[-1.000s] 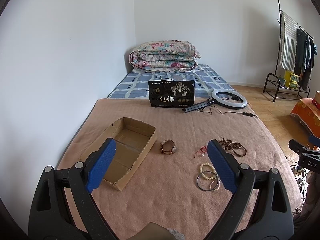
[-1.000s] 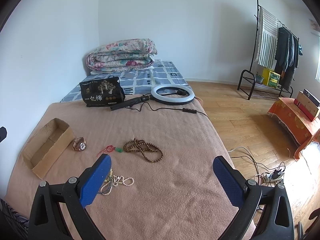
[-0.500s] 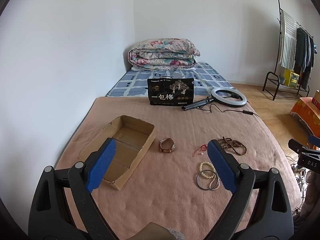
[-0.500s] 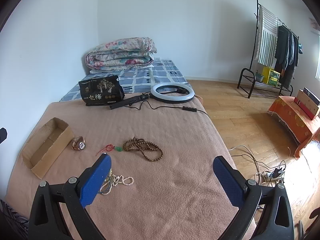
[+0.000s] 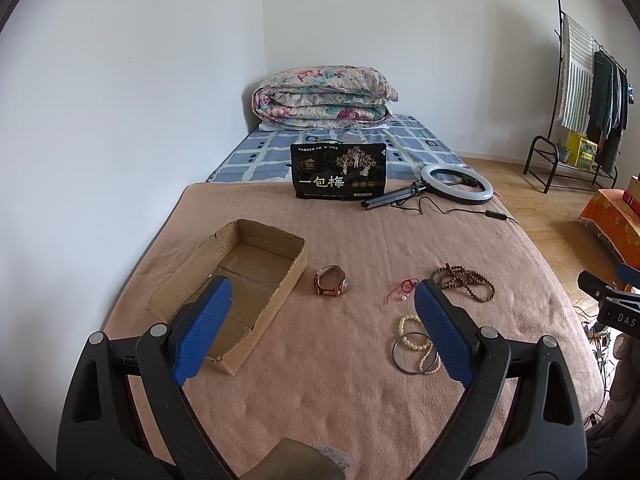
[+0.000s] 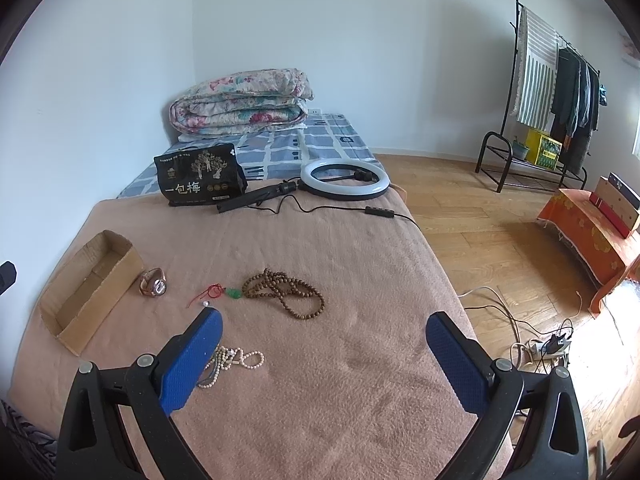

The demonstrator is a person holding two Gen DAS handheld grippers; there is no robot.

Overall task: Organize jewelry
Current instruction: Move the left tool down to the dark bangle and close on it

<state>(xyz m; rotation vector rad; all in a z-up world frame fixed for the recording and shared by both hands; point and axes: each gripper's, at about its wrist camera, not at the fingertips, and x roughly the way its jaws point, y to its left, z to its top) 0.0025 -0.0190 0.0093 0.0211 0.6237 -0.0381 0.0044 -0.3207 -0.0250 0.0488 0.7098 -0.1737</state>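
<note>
An open cardboard box point(image 5: 208, 276) point(image 6: 80, 280) lies at the left of the tan blanket. Right of it lie a brown watch point(image 5: 331, 286) point(image 6: 154, 283), a red cord with a green pendant point(image 6: 224, 292) point(image 5: 402, 288), a brown bead necklace point(image 5: 466, 281) point(image 6: 288, 292), and white pearl strands with a metal bangle point(image 5: 414, 346) point(image 6: 234, 360). My left gripper point(image 5: 322, 292) is open and empty above the blanket, short of the watch. My right gripper point(image 6: 324, 322) is open and empty, its left finger partly hiding the pearls.
A black snack bag point(image 5: 339, 176) and a ring light point(image 5: 458, 184) with its cable lie further back. A folded floral quilt point(image 5: 324, 98) sits by the wall. A clothes rack point(image 6: 544, 92), an orange-covered stand point(image 6: 588, 232) and floor cables point(image 6: 540, 344) are to the right.
Both grippers have dipped or shifted slightly, so the bed and jewelry sit a little higher in view. Both stay open; nothing on the bed has moved.
</note>
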